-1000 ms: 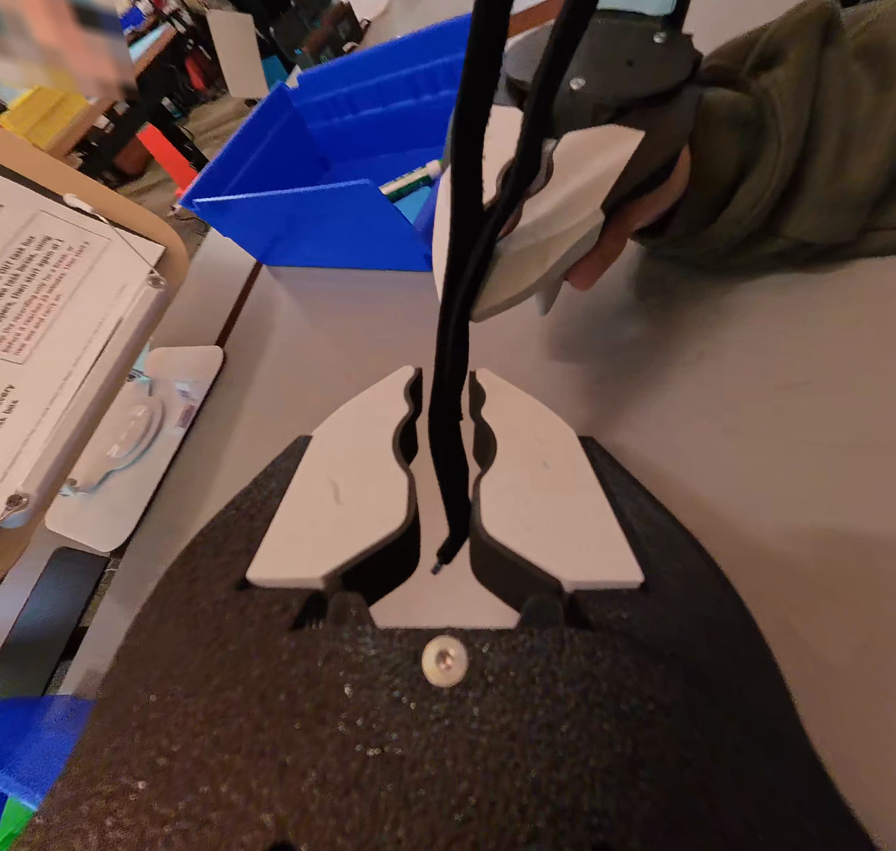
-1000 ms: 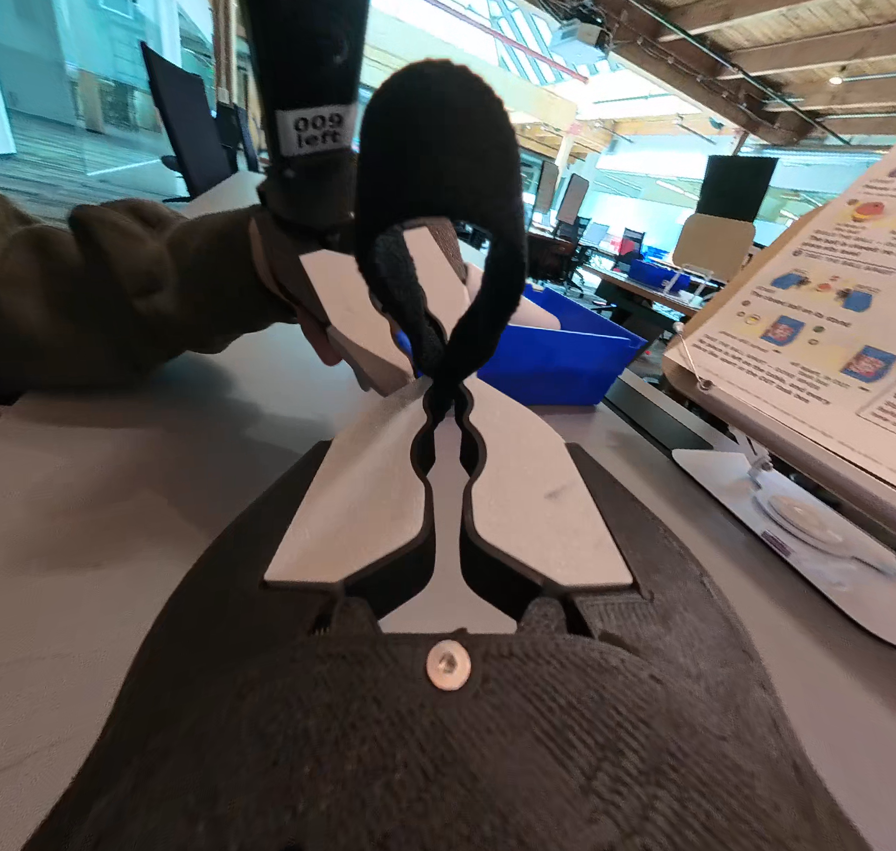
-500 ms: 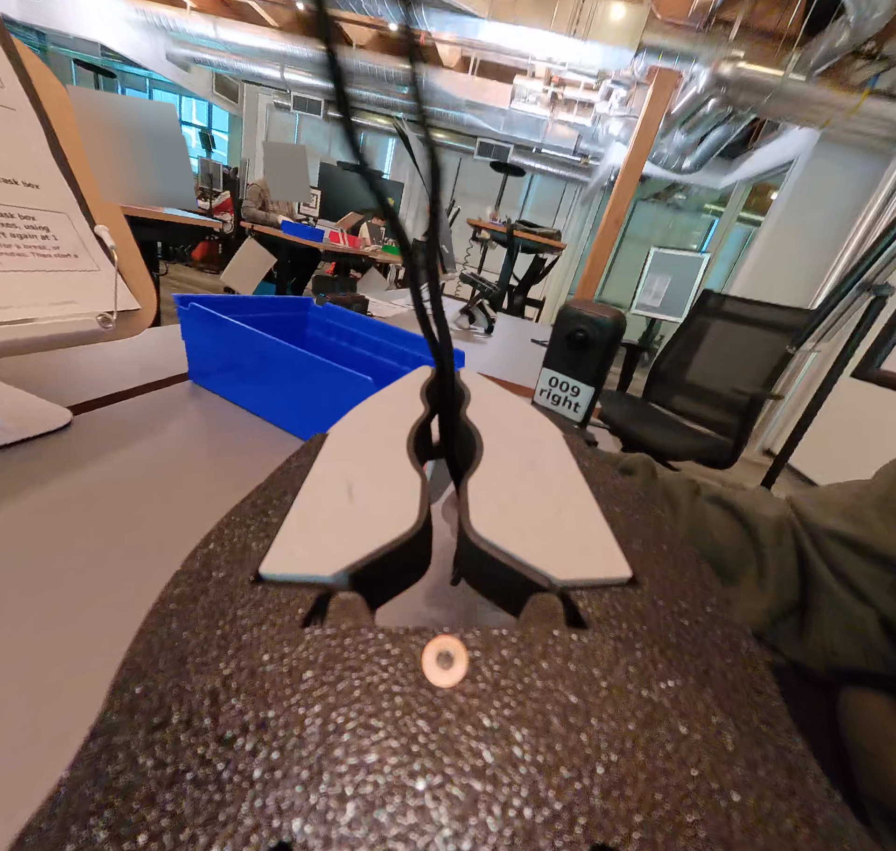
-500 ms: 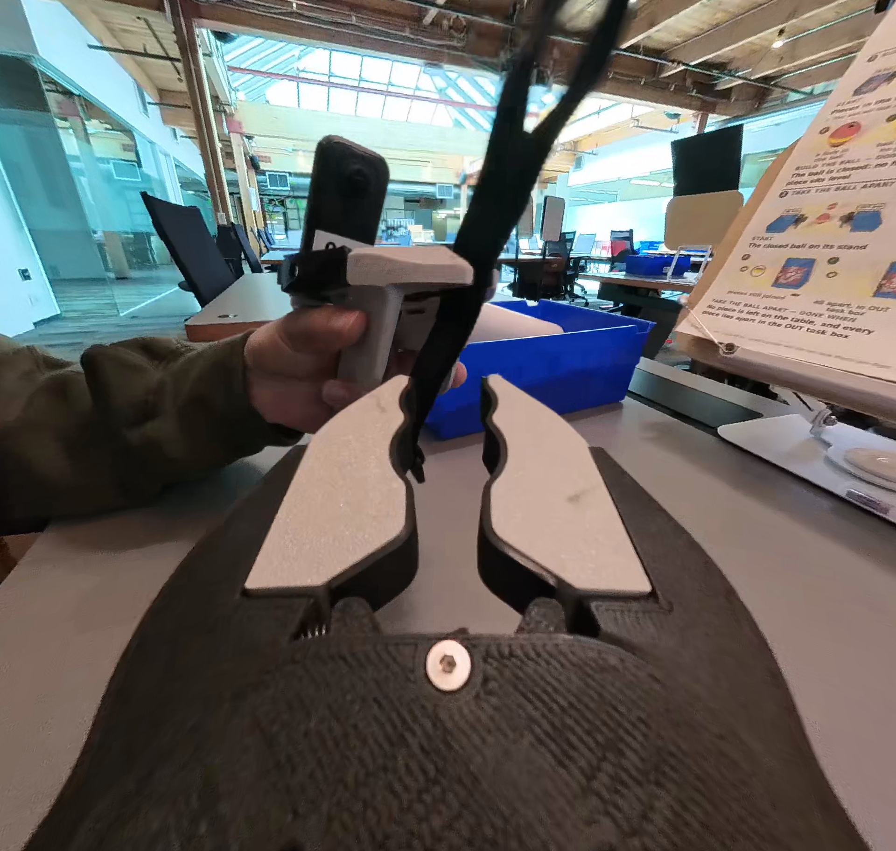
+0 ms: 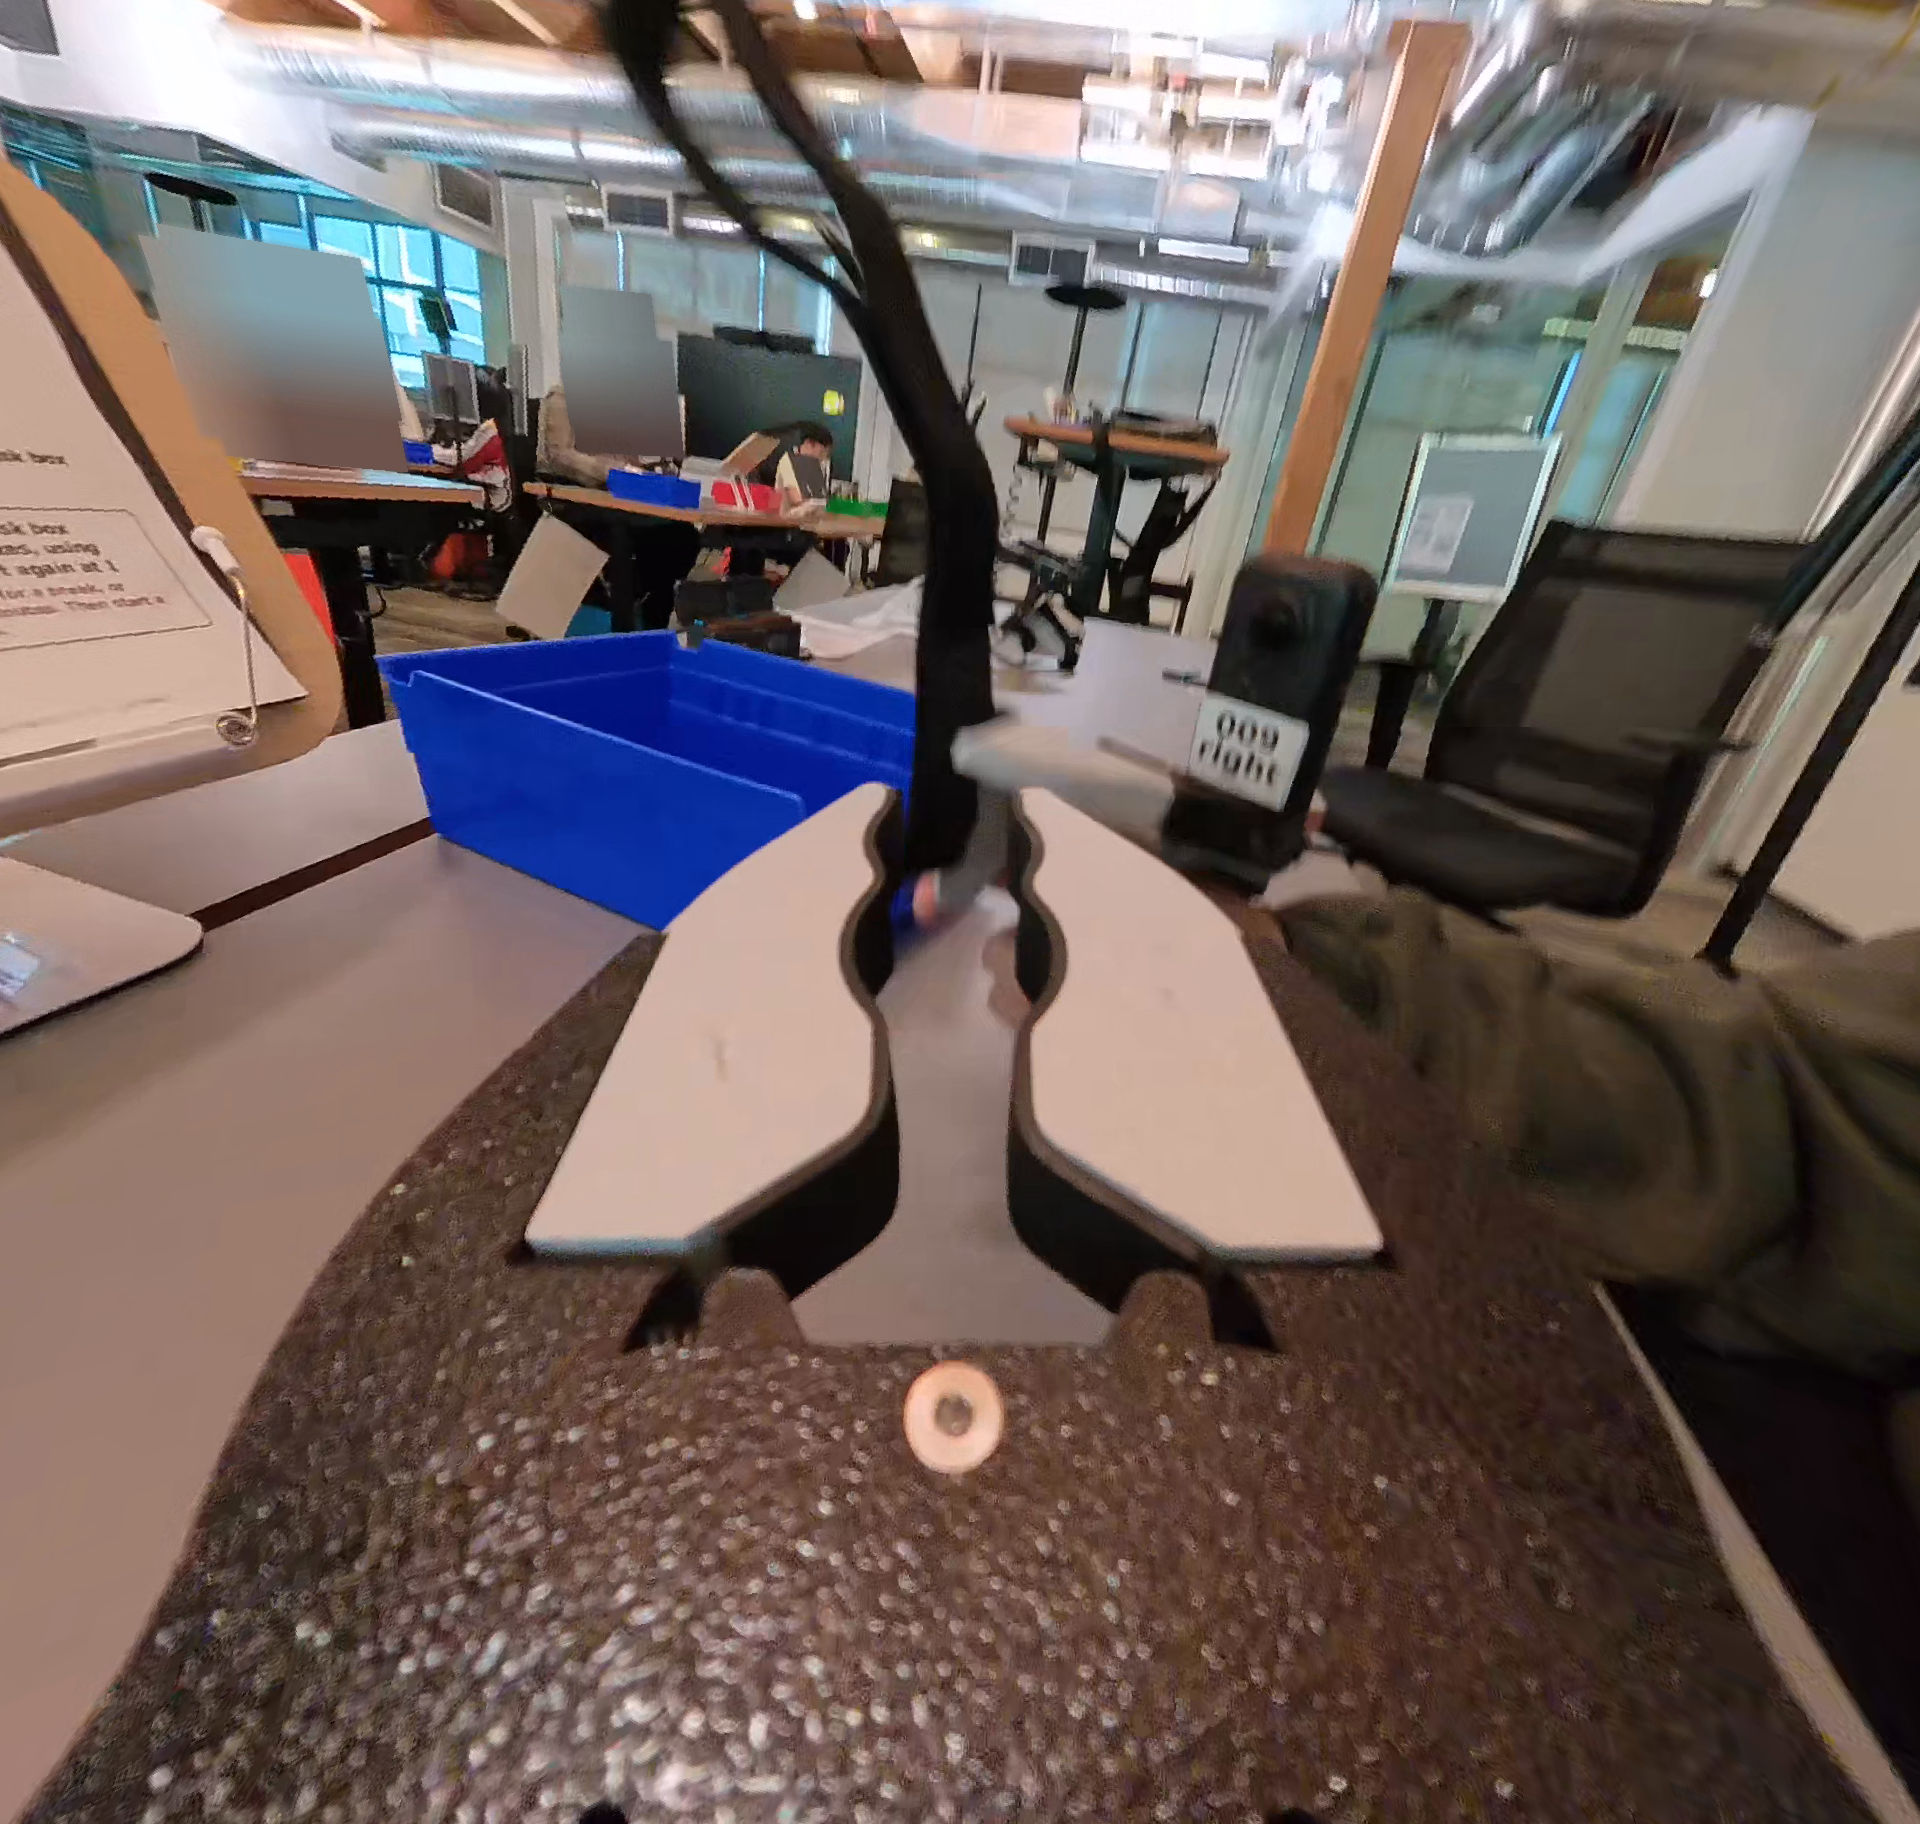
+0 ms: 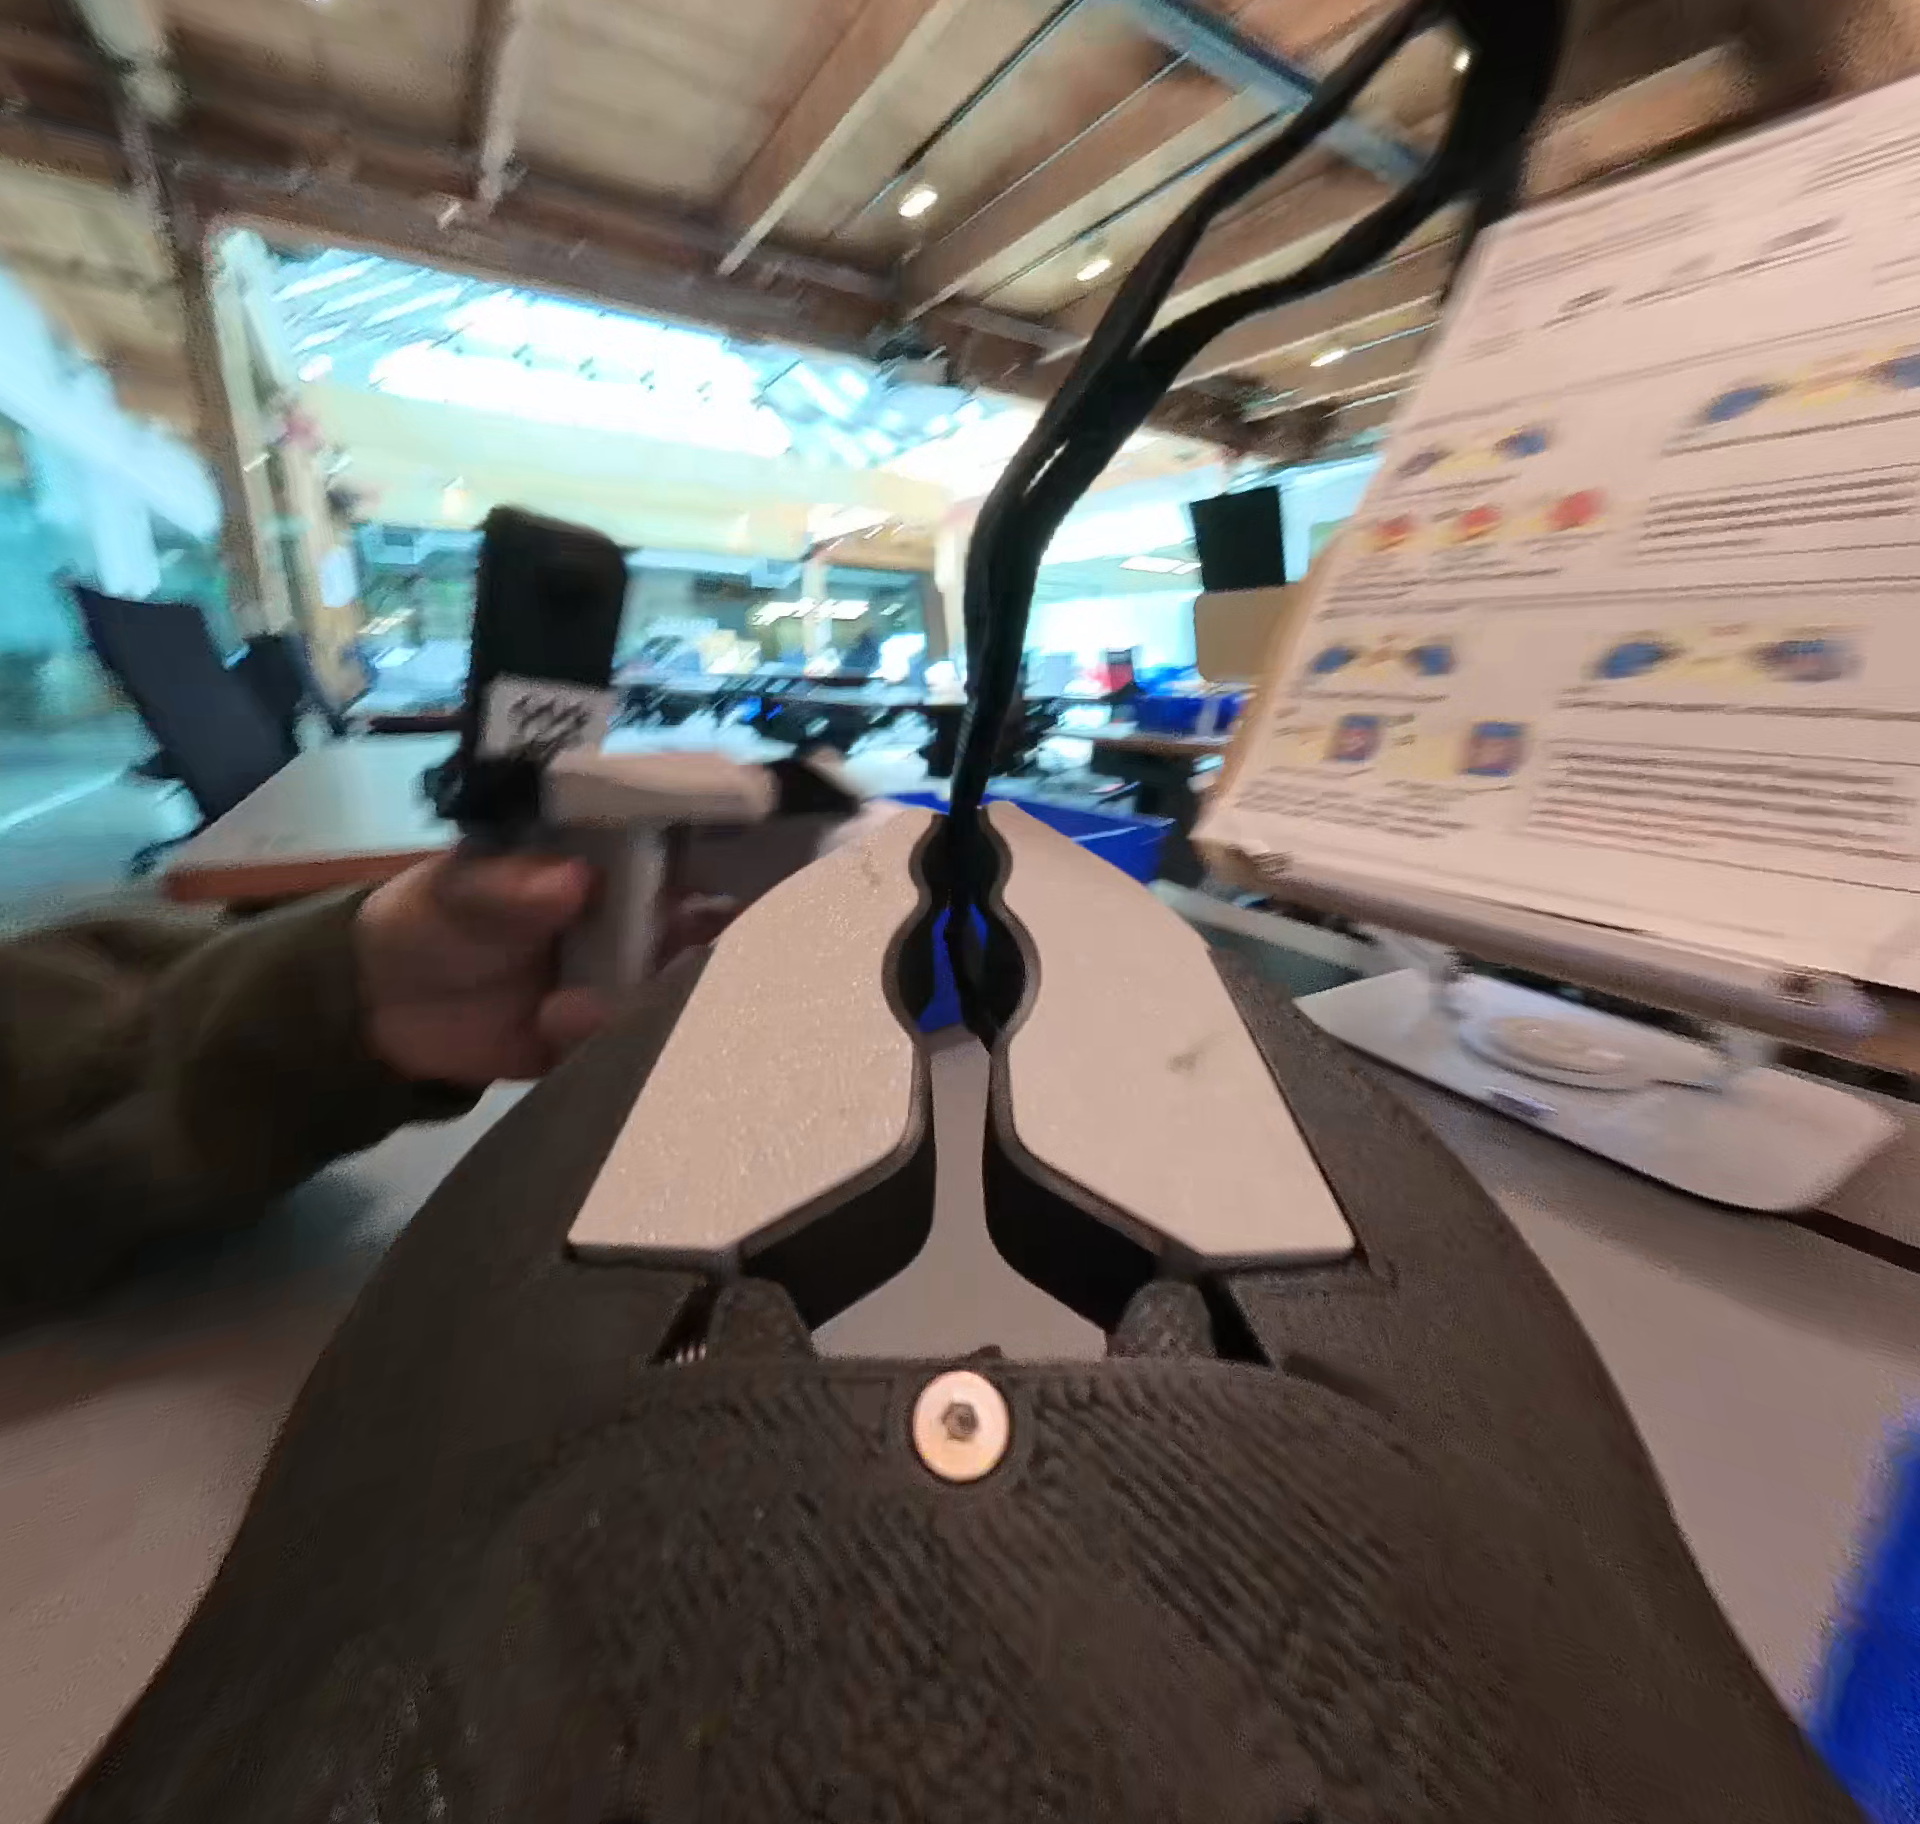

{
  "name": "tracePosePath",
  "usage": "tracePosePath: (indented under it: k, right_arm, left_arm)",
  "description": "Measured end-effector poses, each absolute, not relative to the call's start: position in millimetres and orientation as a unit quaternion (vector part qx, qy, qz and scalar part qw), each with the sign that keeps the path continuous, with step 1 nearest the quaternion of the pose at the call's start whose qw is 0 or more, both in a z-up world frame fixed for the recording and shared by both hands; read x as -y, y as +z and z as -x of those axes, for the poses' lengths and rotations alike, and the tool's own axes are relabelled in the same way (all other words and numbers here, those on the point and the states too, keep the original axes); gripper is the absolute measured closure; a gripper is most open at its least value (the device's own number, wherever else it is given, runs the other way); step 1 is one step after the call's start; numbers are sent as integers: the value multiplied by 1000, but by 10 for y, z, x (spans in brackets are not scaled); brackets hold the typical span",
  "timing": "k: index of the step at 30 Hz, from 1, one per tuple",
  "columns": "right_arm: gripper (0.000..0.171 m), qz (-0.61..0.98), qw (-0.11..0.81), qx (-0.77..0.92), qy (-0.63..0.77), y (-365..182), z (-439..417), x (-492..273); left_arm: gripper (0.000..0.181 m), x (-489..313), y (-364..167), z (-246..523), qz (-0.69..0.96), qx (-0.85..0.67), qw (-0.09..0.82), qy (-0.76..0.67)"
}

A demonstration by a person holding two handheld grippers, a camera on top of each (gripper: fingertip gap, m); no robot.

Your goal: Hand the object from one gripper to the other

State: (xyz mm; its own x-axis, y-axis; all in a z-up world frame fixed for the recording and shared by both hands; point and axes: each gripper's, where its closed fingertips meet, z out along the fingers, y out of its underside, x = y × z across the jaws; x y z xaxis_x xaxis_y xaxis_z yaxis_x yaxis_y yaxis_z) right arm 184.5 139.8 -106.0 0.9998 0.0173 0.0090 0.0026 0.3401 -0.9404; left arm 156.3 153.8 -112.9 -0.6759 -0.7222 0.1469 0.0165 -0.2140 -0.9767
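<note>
The object is a long black cord loop [image 5: 935,486]. My right gripper [image 6: 961,829] is shut on its lower end, and the cord [image 6: 1143,340] rises and curls off to the upper right. In the left wrist view, the right gripper [image 5: 997,748] holds the cord just beyond my left gripper [image 5: 951,808]. The left gripper is open, with a clear gap between its grey pads, and the cord's lower end hangs at its fingertips. The left gripper also shows in the right wrist view [image 6: 727,787], off to the left and held by a hand.
A blue bin [image 5: 623,735] stands on the grey table [image 5: 260,1047] behind the grippers. An instruction sheet on a brown stand [image 6: 1662,579] with a white base [image 6: 1610,1078] is at the table's side. An olive sleeve [image 5: 1610,1099] reaches in. A black chair [image 5: 1610,714] stands beyond. My left and right fingertips are right by each other.
Half a second ago the left gripper was shut on the cord and the right was open. Now the right has shut on the cord and the left has opened.
</note>
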Motion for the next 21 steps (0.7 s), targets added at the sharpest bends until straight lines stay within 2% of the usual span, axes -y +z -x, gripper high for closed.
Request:
tracePosePath:
  k: [2,4,8,10,12,15,21]
  right_arm:
    - [168,567,821,-58,-43,-971,-2238,-1170]
    - [168,594,784,-136,-117,-1028,-2723,-890]
    - [167,716,627,-236,-196,-1500,-3447,-462]
    - [167,738,580,-265,-219,-1601,-3679,-345]
    - [167,756,545,-279,-231,-1711,-3844,-310]
    - [163,757,542,-286,-227,-1810,-3902,-336]
    - [157,777,484,-260,-306,-1947,-3969,-273]
  left_arm:
    - [163,-1496,-1183,-1559,301,-594,264,-698]
    - [166,-1465,-1217,-1553,294,-606,263,-691]
    - [173,-1468,-1274,-1561,297,-612,252,-689]
    - [177,-1483,-1266,-1560,297,-608,247,-693]
    - [178,-1503,-1246,-1563,297,-605,247,-696]
    - [180,-1524,-1241,-1566,297,-605,249,-695]
    - [180,-1507,-1318,-1586,305,-611,241,-689]
